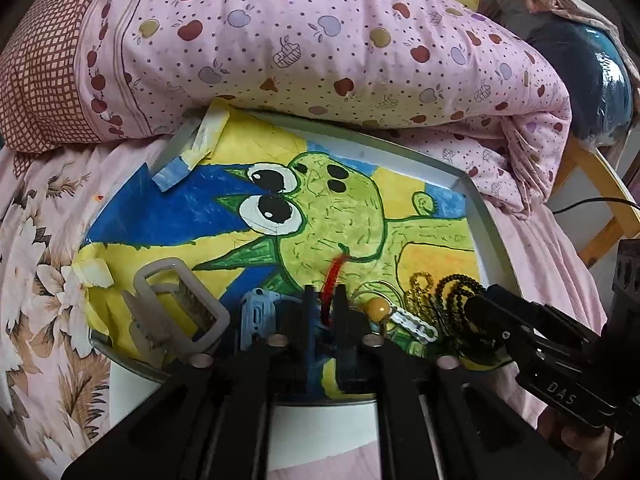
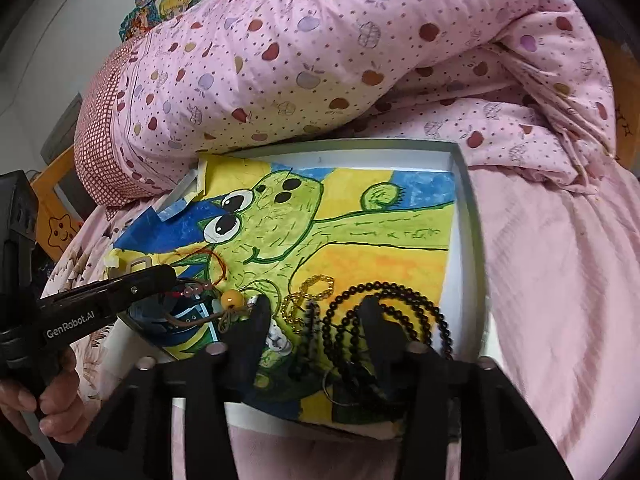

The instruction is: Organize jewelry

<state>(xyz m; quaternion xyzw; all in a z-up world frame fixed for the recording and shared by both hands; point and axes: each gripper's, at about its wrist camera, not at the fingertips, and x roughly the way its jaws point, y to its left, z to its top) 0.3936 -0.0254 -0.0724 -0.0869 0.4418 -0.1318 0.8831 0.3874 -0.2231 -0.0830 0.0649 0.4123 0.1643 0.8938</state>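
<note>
A white tray (image 1: pixel 492 216) (image 2: pixel 468 200) lined with a painted green-creature picture lies on the bed. Jewelry crowds its near edge: a red cord (image 1: pixel 331 276), a yellow bead (image 1: pixel 378 308) (image 2: pixel 232 300) on a white chain (image 1: pixel 416 324), a gold chain (image 1: pixel 420 286) (image 2: pixel 316 284) and a black bead necklace (image 1: pixel 456 284) (image 2: pixel 400 296). My left gripper (image 1: pixel 324 304) (image 2: pixel 160 276) stands narrowly open with the red cord lying in the gap. My right gripper (image 2: pixel 316 320) (image 1: pixel 480 308) is open wide above the black beads; a blurred black strand hangs between its fingers.
A clear plastic buckle (image 1: pixel 176 300) and a blue item (image 1: pixel 256 312) sit left of the cord. A rolled pink apple-print quilt (image 1: pixel 320 40) (image 2: pixel 320 60) overhangs the tray's far edge. A wooden frame (image 1: pixel 600 184) and a blue bag (image 1: pixel 600 80) stand at the right. A hand (image 2: pixel 48 392) holds the left gripper.
</note>
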